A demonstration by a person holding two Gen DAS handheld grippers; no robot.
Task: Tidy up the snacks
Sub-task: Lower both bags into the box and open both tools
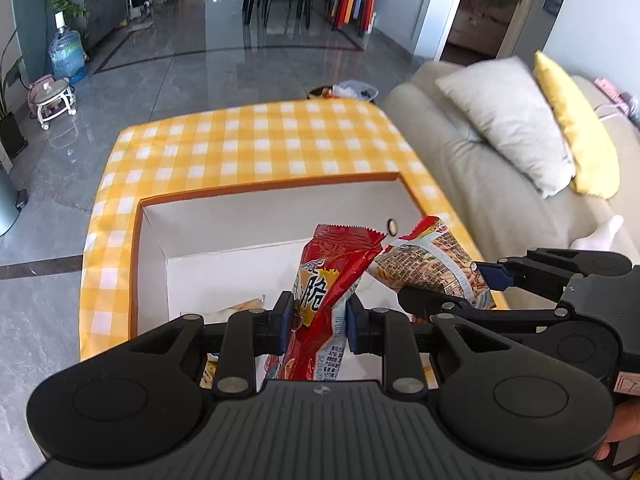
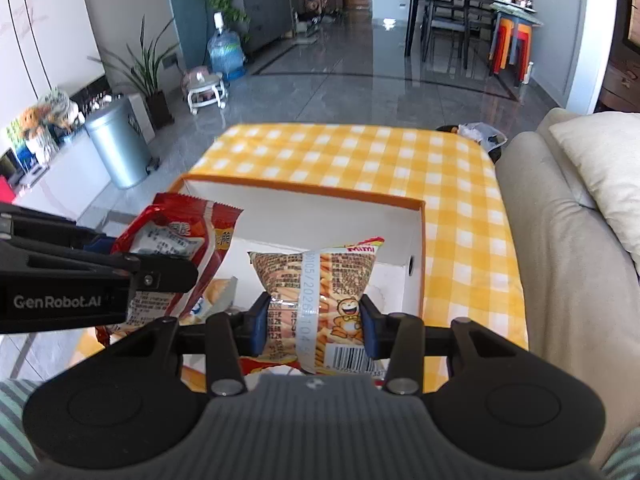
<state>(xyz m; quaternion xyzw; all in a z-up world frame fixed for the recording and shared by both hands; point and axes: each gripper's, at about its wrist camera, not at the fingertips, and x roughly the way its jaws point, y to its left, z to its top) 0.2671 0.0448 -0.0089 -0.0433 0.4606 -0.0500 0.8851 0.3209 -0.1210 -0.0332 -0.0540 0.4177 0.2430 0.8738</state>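
My left gripper (image 1: 318, 318) is shut on a red snack bag (image 1: 334, 268) and holds it above the open white box (image 1: 152, 264) with an orange rim. My right gripper (image 2: 312, 320) is shut on an orange-and-white Mimi snack bag (image 2: 320, 280), also above the box (image 2: 414, 240). The two bags hang side by side, almost touching. The right gripper with its bag (image 1: 436, 260) shows at the right of the left wrist view; the left gripper with the red bag (image 2: 180, 240) shows at the left of the right wrist view. Another pale packet (image 2: 218, 296) lies inside the box.
The box sits on a table with a yellow checked cloth (image 1: 256, 140). A beige sofa (image 1: 480, 168) with grey and yellow cushions stands to the right. A silver bin (image 2: 120, 144) stands on the floor to the left. A dining table and chairs stand far back.
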